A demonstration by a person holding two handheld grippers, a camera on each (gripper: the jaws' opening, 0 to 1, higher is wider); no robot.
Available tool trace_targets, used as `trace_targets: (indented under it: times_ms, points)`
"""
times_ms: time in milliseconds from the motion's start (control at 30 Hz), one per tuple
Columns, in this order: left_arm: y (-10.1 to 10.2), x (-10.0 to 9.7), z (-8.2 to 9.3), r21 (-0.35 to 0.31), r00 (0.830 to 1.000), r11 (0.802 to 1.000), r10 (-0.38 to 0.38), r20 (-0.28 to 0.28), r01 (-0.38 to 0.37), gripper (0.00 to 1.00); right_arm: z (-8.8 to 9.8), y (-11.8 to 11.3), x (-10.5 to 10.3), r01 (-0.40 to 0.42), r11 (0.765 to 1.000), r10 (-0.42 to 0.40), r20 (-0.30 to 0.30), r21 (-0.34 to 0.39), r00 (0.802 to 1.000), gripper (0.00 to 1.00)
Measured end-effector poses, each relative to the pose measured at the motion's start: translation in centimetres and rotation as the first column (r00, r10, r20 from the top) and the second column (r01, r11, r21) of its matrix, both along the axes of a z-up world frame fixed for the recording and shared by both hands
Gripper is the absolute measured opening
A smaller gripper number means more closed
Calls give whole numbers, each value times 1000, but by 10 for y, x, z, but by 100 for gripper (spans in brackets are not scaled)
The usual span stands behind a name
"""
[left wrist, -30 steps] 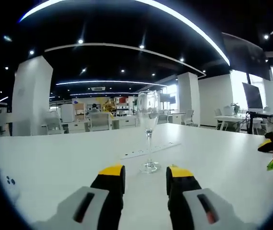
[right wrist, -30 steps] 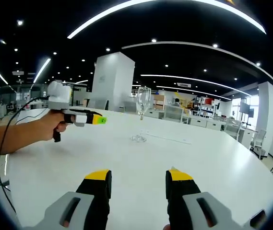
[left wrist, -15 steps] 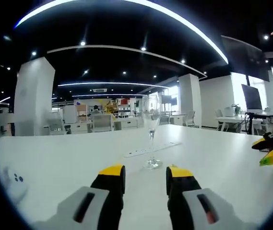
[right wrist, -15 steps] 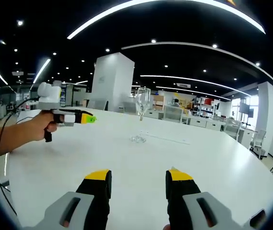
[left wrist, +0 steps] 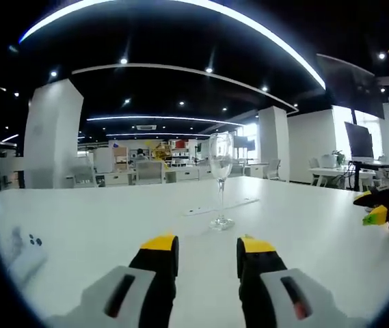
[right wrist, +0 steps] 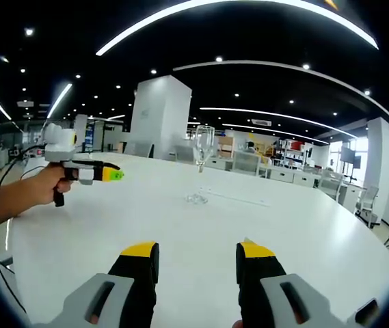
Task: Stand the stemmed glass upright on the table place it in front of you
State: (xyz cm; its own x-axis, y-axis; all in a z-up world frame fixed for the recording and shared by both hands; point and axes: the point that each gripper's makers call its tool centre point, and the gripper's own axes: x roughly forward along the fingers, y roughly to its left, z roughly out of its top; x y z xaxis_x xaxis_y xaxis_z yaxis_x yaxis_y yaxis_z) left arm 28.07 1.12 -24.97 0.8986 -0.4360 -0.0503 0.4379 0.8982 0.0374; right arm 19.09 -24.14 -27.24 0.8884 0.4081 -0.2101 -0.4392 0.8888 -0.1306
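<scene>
My left hand-held gripper (left wrist: 206,254), jaws apart and empty, points at the stemmed glass (left wrist: 221,176) standing upright on the white surface (left wrist: 98,232), with my right hand-held gripper (left wrist: 379,208) at the right edge.

Bright ceiling strips, fisheye-warped edges.

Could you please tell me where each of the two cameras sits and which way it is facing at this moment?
Left gripper view: rides on the left tool, low over the white table, facing the upright stemmed glass just ahead; its open yellow-tipped jaws rise from the bottom, and the right tool enters at the right edge.
Right gripper view: rides on the right tool, farther back, facing the glass; its open jaws show, with the person's hand holding the left tool.
Shared: the glass, the table, each other's tool.
</scene>
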Motion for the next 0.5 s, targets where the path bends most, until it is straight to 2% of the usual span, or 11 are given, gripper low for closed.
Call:
trace_targets:
  times_ms: [133,500]
  points:
    - [5,-10,-1,19,1000,1000,-1,11,1,34,0,-1,0,1,1000,-1,1,1,1000,48]
    - [11,-29,-3,11,1000,1000,-3,15,3,35,-2,-2,0,2,1000,-2,-1,-3,1000,48]
